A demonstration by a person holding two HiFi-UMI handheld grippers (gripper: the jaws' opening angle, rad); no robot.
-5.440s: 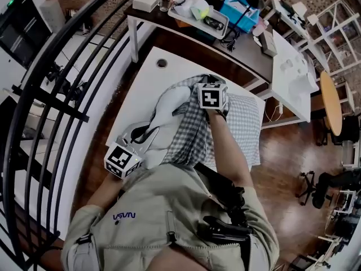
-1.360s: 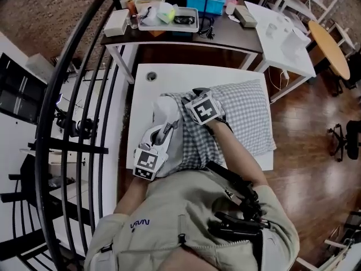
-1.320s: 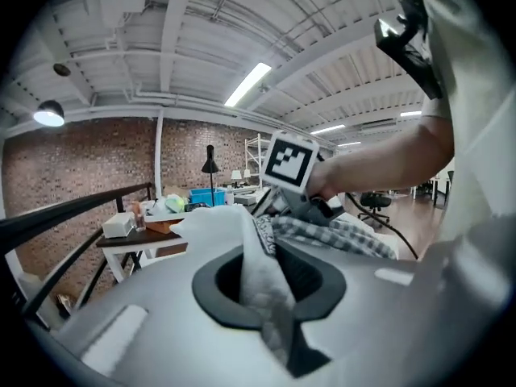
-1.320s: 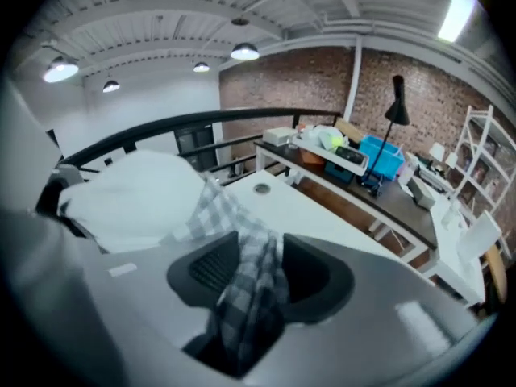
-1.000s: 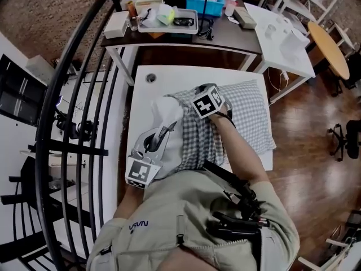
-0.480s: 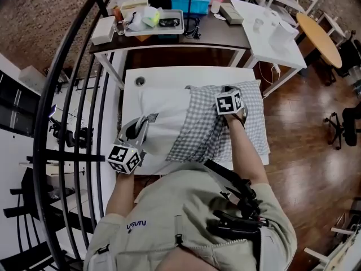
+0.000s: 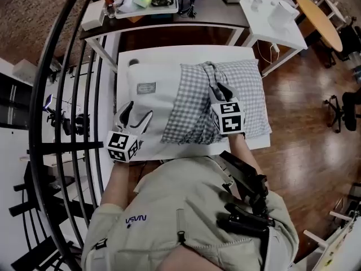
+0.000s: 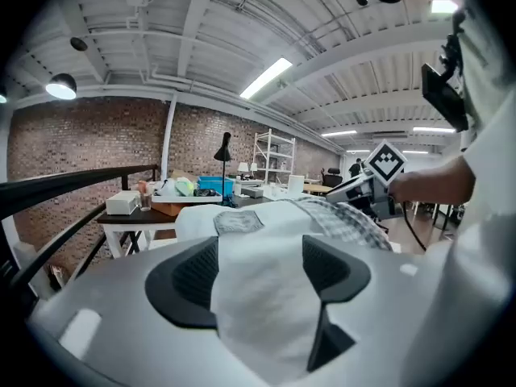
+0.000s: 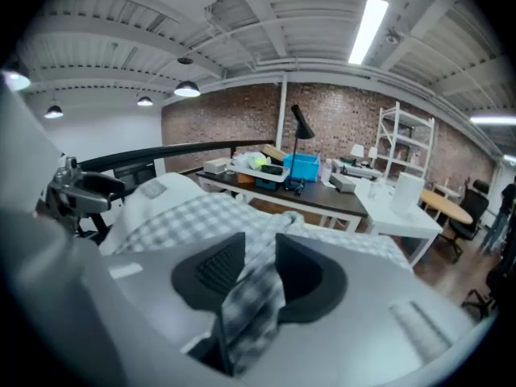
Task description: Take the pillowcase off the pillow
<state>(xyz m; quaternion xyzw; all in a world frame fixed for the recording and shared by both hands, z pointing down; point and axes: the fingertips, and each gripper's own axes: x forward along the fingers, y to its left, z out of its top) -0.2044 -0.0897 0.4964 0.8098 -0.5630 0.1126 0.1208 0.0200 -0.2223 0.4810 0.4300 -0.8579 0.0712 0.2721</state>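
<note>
A white pillow (image 7: 148, 103) with a grey label (image 7: 146, 88) lies on the white table (image 7: 186, 55), its left half bare. The grey checked pillowcase (image 7: 194, 103) covers its right half, bunched into a ridge in the middle. My left gripper (image 7: 135, 114) is at the pillow's near left corner. Its jaws are opening wide, with white pillow cloth (image 8: 258, 297) lying loose between them (image 8: 260, 268). My right gripper (image 7: 217, 90) is over the pillowcase's near edge. Its jaws are also opening, and a strip of checked cloth (image 9: 254, 297) hangs in the narrow gap (image 9: 260, 266).
Black railing bars (image 7: 62, 95) run down the left side. Beyond the table stands a dark desk (image 7: 203, 16) with trays and boxes. A white table (image 7: 271, 16) and a round wooden table (image 7: 318, 13) are at the far right. Wooden floor (image 7: 299, 112) lies to the right.
The pillowcase has slid rightward, baring more of the pillow, which now lies flat. Both grippers have come back toward the near table edge, and their jaws have parted.
</note>
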